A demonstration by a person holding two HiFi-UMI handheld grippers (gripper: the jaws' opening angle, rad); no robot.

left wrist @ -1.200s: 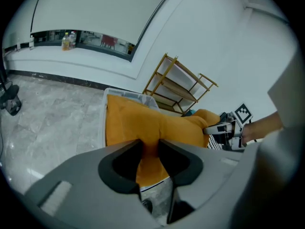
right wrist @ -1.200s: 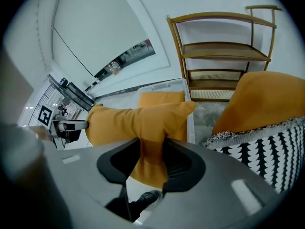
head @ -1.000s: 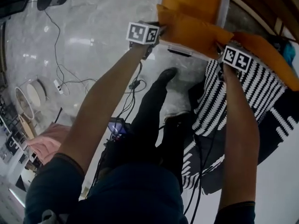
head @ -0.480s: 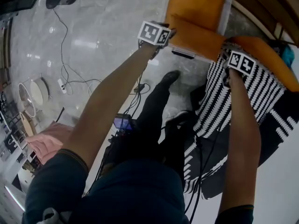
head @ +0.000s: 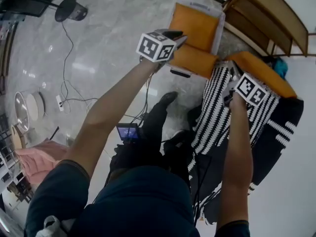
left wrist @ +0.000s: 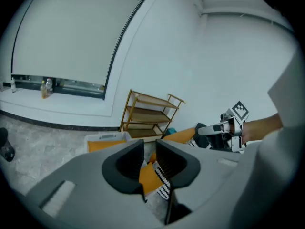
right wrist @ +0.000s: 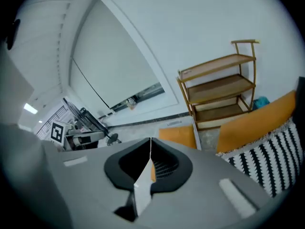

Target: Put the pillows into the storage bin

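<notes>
A clear storage bin point(head: 220, 21) stands on the marble floor with one orange pillow point(head: 197, 21) lying inside it. A second orange pillow point(head: 193, 60) rests across the bin's near edge. A third orange pillow point(head: 264, 73) lies on the black-and-white striped throw point(head: 222, 117). My left gripper point(head: 175, 35) hovers just left of the second pillow; its jaws point(left wrist: 149, 144) are closing with nothing between them. My right gripper point(head: 236, 83) sits over the throw, and its jaws point(right wrist: 150, 142) are shut and hold nothing. The bin point(right wrist: 178, 135) shows beyond them.
A wooden shelf unit point(head: 266, 14) stands behind the bin. Cables point(head: 66, 90) trail over the floor at the left, near a black stand base point(head: 69, 9) and a round white object point(head: 27, 105). The person's legs point(head: 158, 122) are below the grippers.
Both grippers held the second orange pillow by its ends over the bin, then let it go. It now rests on the bin's near edge. Both grippers have drawn back and the right jaws have shut.
</notes>
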